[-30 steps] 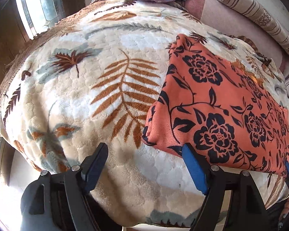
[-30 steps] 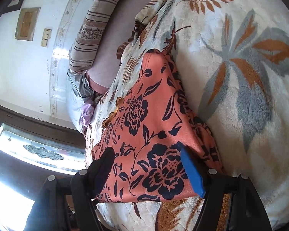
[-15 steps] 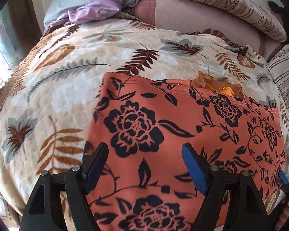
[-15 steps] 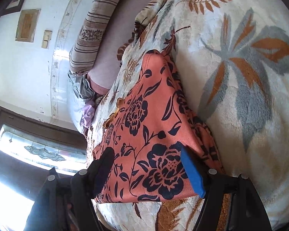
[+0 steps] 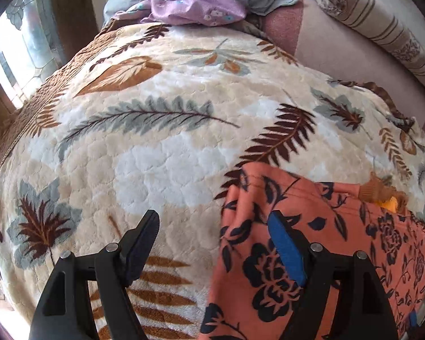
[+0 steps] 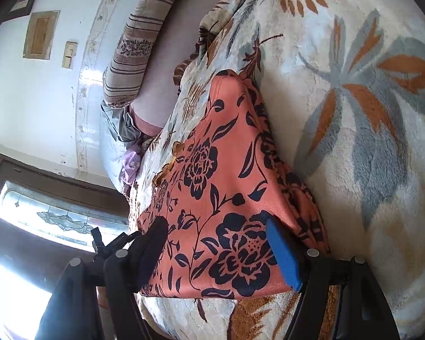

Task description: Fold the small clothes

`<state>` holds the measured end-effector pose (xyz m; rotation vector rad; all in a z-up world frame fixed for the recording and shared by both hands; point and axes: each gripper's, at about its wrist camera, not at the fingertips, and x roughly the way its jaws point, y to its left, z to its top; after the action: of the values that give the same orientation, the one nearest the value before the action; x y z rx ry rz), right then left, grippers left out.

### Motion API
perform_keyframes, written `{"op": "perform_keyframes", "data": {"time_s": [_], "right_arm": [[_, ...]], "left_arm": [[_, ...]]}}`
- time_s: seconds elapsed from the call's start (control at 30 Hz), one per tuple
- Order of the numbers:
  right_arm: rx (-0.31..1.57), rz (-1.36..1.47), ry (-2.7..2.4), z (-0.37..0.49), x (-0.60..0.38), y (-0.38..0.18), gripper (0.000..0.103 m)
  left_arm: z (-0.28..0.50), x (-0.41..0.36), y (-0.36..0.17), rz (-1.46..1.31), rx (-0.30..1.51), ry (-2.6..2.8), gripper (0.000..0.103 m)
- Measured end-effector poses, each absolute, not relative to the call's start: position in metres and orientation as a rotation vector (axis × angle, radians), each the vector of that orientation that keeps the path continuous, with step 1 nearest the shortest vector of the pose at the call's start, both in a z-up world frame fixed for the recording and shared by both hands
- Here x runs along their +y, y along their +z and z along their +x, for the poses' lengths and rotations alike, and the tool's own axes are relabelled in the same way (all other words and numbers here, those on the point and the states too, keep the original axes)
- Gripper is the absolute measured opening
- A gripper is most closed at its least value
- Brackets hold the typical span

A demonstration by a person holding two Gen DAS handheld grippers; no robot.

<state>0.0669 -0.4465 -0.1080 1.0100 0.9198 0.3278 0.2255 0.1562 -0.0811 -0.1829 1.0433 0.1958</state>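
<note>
- Fingers of the left gripper (image 5: 212, 243) stand wide apart, nothing clamped between them; only blanket and the garment's left edge show in the gap.
- Its black finger (image 5: 140, 248) sits at 7 o'clock in the left wrist view, over bare fleece; whether it touches the fleece cannot be told.
- Its blue-padded finger (image 5: 286, 250) sits at 5 o'clock, over the orange floral garment (image 5: 325, 255), just inside that garment's left border. Contact with the cloth cannot be told.
- The orange floral garment lies on the leaf-print blanket (image 5: 161, 153), filling the 4 to 5 o'clock part of the left view, with a darker orange collar or trim (image 5: 382, 195) at its far edge toward 3 o'clock.
- Fingers of the right gripper (image 6: 215, 250) are likewise spread wide, with the garment's near end between them and nothing pinched.
- In the right wrist view its black finger (image 6: 150, 250) lies at 7 o'clock by one edge of the garment (image 6: 221, 170), its blue finger (image 6: 282, 252) at 5 o'clock by the other edge.
- From there the cloth stretches toward 12 o'clock across the blanket (image 6: 354, 113), folded layers showing along its 3 o'clock side.
- Part of the left gripper (image 6: 110, 243) appears at 8 o'clock in the right view, beyond the black finger.
- A striped pillow (image 5: 382, 28) lies at 1 o'clock in the left view, and a lilac cloth (image 5: 198, 8) at 12 o'clock.
</note>
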Motion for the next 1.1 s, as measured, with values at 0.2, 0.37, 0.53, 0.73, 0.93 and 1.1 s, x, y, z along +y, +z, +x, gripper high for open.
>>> {"op": "perform_keyframes", "data": {"time_s": [0.2, 0.37, 0.53, 0.73, 0.93, 1.1], "right_arm": [[0.923, 0.996, 0.329, 0.07, -0.443, -0.107, 0.076], [0.922, 1.004, 0.329, 0.071, -0.443, -0.107, 0.076], [0.917, 1.009, 0.331, 0.069, -0.445, -0.108, 0.076], [0.909, 1.019, 0.33, 0.064, -0.447, -0.108, 0.076], [0.905, 1.027, 0.332, 0.06, -0.447, -0.108, 0.076], [0.903, 1.02, 0.331, 0.055, -0.447, -0.107, 0.076]], "left_arm": [[0.26, 0.17, -0.106, -0.072, 1.104, 0.343, 0.081], [0.236, 0.189, -0.085, -0.13, 1.046, 0.429, 0.081], [0.182, 0.181, -0.06, -0.177, 0.993, 0.365, 0.081], [0.108, 0.128, -0.048, -0.162, 0.915, 0.185, 0.081], [0.075, 0.075, -0.08, -0.04, 0.965, 0.086, 0.081], [0.076, 0.074, -0.104, -0.046, 1.048, 0.138, 0.082]]}}
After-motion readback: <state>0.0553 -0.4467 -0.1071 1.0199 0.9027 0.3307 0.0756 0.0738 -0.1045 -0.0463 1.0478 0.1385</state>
